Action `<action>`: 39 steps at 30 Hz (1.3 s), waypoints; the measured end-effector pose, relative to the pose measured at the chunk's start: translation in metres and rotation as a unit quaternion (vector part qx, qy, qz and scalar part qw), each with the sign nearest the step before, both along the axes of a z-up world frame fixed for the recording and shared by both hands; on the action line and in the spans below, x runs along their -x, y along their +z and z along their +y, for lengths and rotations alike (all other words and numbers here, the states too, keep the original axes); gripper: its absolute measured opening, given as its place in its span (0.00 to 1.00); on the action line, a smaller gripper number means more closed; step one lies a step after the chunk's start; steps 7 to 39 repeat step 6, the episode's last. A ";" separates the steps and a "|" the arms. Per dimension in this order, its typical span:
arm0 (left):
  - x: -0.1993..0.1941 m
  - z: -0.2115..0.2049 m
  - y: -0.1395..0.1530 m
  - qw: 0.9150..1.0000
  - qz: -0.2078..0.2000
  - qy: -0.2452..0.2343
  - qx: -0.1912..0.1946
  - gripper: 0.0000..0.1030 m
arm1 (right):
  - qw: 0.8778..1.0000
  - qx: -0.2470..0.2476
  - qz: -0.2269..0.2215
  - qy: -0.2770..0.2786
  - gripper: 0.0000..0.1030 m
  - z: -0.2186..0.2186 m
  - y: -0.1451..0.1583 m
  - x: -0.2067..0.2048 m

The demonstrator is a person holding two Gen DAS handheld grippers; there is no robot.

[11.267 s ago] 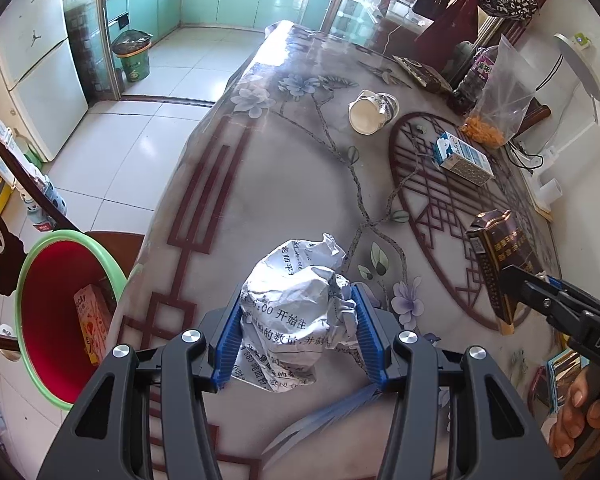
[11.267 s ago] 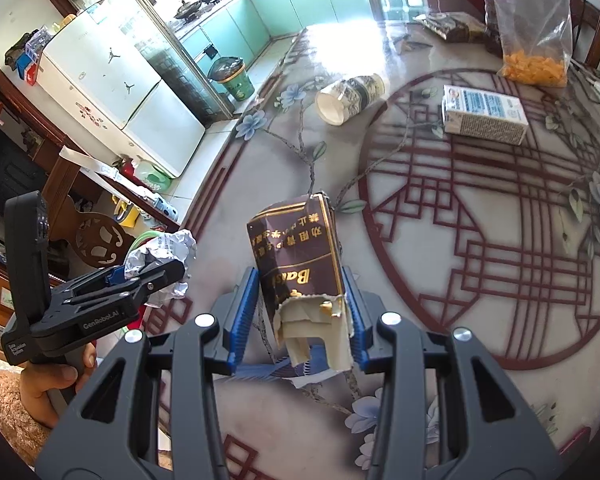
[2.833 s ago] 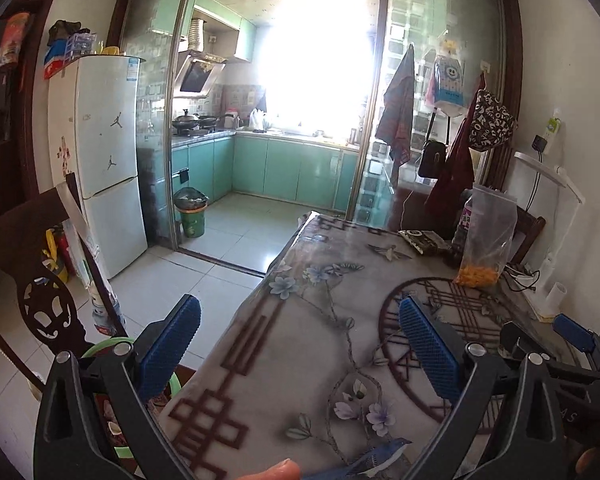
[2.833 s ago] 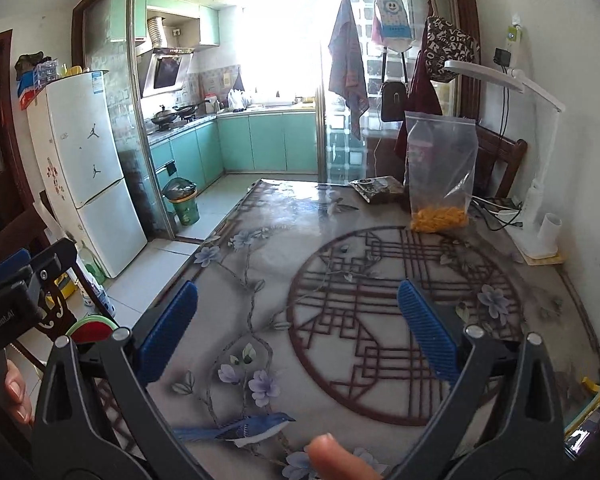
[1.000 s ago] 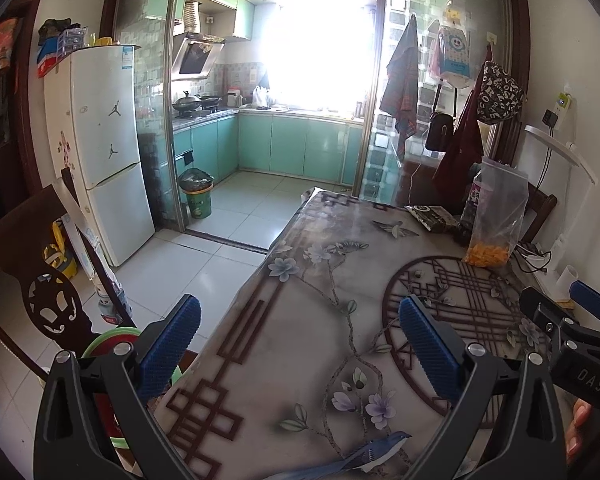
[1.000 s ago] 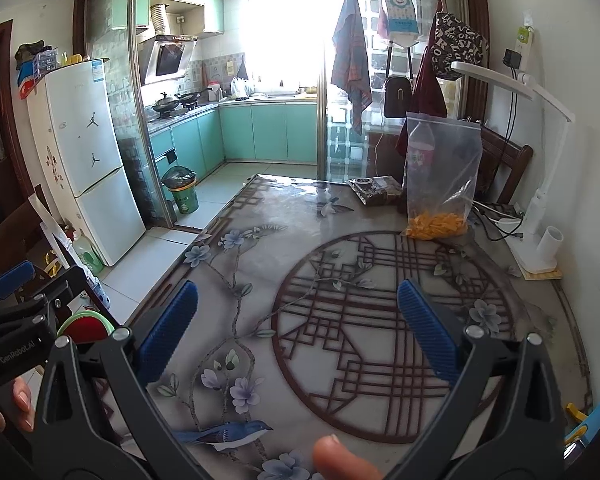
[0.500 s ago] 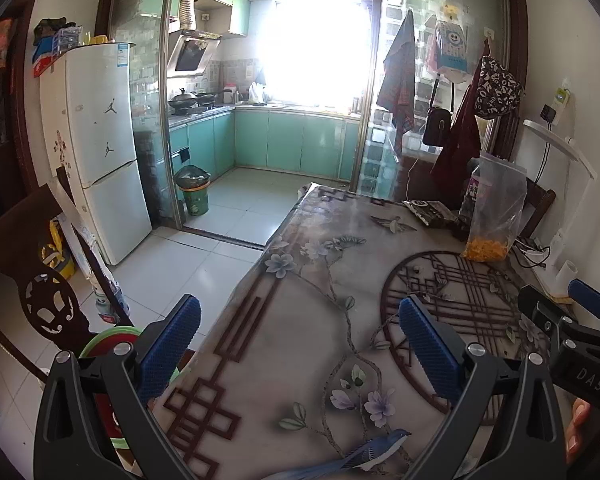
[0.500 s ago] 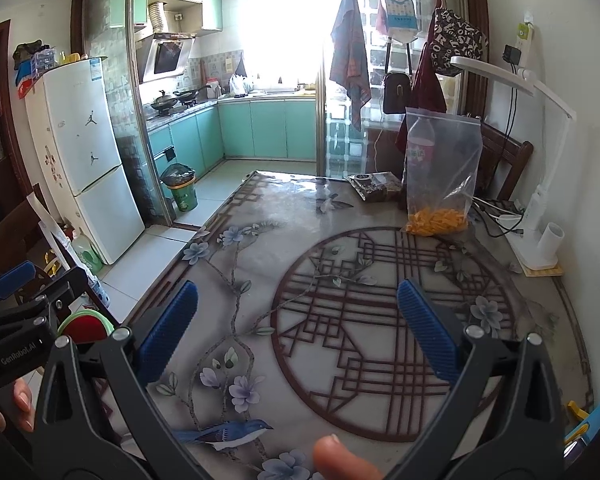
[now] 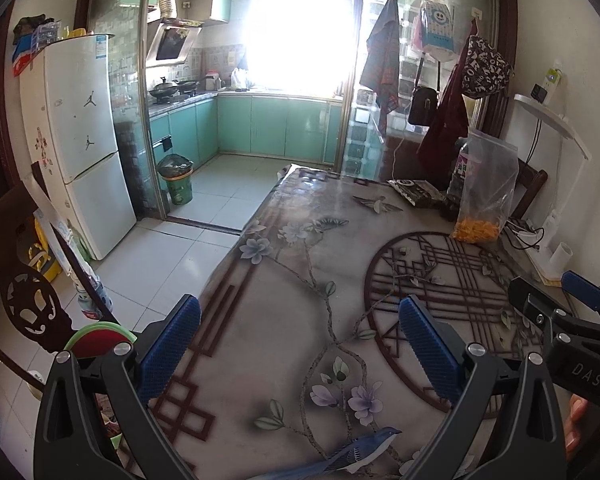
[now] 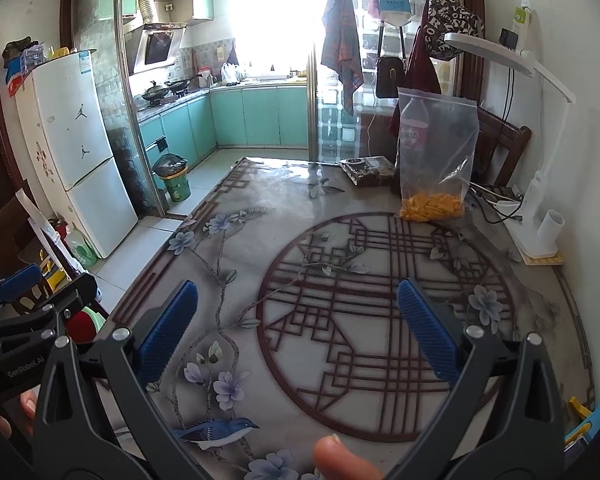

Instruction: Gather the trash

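My left gripper (image 9: pixel 300 340) is open above the near end of the patterned table (image 9: pixel 300 264), nothing between its blue pads. The right gripper (image 10: pixel 298 334) is open too and empty, held over the table's circular lattice motif (image 10: pixel 380 320). Each gripper shows in the other's view: the right gripper (image 9: pixel 564 320) at the right edge, the left gripper (image 10: pixel 28 320) at the left edge. A green-rimmed red basin (image 9: pixel 100 336) sits on the floor left of the table, also seen as the basin (image 10: pixel 84 322) past the left gripper. No loose trash shows on the table.
A clear bag of orange snacks (image 10: pixel 436 160) with a bottle behind it, a dark packet (image 10: pixel 368 170) and a white desk lamp (image 10: pixel 536 208) with cables stand at the far right of the table. A carved chair (image 9: pixel 24 300), a fridge (image 9: pixel 84 144) and a kitchen bin (image 9: pixel 176 178) are left.
Since 11 seconds ago the crumpled paper, brown box, cup and carton have left the grippers and table. Over the last second both open grippers barely shifted.
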State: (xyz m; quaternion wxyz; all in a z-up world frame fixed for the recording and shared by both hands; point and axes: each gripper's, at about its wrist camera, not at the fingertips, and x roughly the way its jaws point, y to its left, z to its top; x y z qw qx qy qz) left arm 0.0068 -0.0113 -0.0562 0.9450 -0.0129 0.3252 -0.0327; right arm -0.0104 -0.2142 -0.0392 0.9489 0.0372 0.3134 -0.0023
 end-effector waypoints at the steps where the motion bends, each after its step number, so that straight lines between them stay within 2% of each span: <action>1: -0.005 -0.005 -0.008 1.000 0.008 -0.006 -0.009 0.92 | 1.000 0.000 0.006 -0.001 0.96 -0.005 -0.006 -0.003; 3: -0.019 -0.018 -0.035 0.999 0.039 -0.027 -0.025 0.92 | 1.000 -0.001 0.023 -0.013 0.96 -0.016 -0.022 -0.010; 6: -0.041 -0.036 -0.080 0.993 0.087 -0.051 -0.055 0.92 | 0.996 0.009 0.070 -0.045 0.96 -0.044 -0.062 -0.020; 39: -0.041 -0.036 -0.080 0.993 0.087 -0.051 -0.055 0.92 | 0.996 0.009 0.070 -0.045 0.96 -0.044 -0.062 -0.020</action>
